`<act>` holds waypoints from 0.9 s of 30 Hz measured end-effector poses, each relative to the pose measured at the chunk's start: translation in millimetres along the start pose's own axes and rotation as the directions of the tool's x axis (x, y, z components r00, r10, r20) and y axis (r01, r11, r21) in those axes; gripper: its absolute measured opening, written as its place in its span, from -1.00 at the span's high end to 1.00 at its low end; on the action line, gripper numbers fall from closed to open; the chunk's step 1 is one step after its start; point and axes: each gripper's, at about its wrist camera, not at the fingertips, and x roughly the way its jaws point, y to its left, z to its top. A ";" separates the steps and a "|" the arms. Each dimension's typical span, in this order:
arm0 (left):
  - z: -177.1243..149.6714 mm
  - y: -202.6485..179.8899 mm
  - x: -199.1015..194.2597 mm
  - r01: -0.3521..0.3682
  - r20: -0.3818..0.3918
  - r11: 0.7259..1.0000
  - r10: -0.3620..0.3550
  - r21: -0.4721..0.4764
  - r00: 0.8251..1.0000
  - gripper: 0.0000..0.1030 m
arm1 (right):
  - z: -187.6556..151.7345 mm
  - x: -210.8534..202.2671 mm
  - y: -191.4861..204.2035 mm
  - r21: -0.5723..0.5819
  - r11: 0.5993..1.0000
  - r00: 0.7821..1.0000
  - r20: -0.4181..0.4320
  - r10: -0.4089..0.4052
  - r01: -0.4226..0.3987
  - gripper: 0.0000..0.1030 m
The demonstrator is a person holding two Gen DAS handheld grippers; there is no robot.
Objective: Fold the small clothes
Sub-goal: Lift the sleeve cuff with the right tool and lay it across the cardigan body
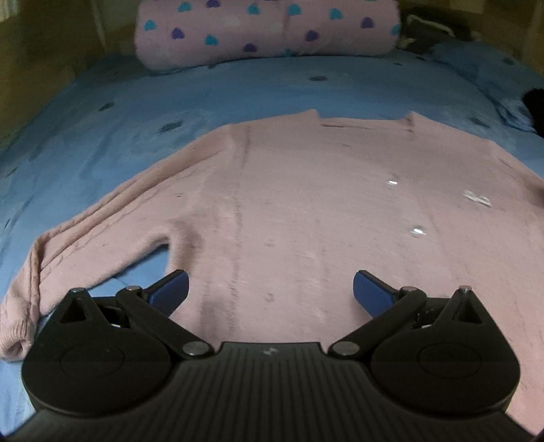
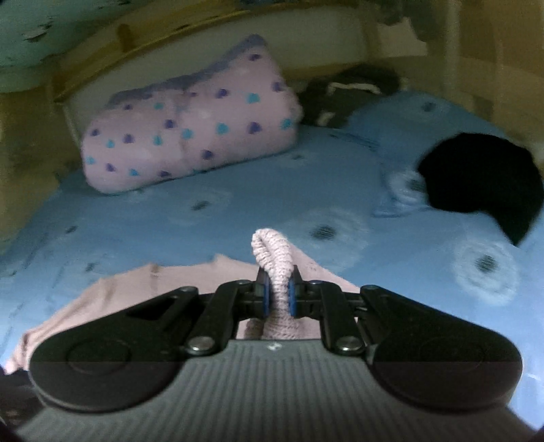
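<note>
Surface: a bed (image 1: 306,88) covered by a blue sheet with dark round motifs is carrying everything; no counter is showing.
Room: a wooden bed frame (image 2: 102,64) is running behind the bed, with a pale wall beyond it.
Bolster: a pink cushion with teal and purple hearts (image 1: 268,30) is lying at the far edge of the bed.
Dark items: a black rounded cloth (image 2: 486,183) is sitting on the sheet at the right, and dark garments (image 2: 343,95) are lying beside the cushion.
Containers: none are showing in either view.
Pink sweater: the knitted pink sweater (image 1: 323,210) is lying spread flat on the sheet, neckline toward the cushion, one sleeve (image 1: 85,244) stretching out to the left side.
Left hand-held gripper (image 1: 270,289): it is hovering over the sweater's lower body, blue pads spread wide apart, grasping nothing.
Right hand-held gripper (image 2: 279,295): its pads are clenching a ribbed cuff (image 2: 272,258), which is sticking up between them.
</note>
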 end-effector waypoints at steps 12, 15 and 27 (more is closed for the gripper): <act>-10.5 41.2 25.6 -0.033 -0.040 0.992 0.028 -0.118 0.999 -1.00 | 20.7 27.6 123.0 -0.088 0.980 0.983 0.014 0.183 -0.181 0.73; -13.2 45.9 27.6 -0.036 -0.050 0.989 0.030 -0.144 0.998 -1.00 | 16.4 34.1 151.5 -0.101 0.967 0.972 0.001 0.237 -0.235 0.73; -17.9 59.9 28.6 -0.077 -0.054 0.982 0.069 -0.171 0.996 -1.00 | -62.0 117.9 249.9 -0.129 0.941 0.936 -0.211 0.282 -0.313 0.73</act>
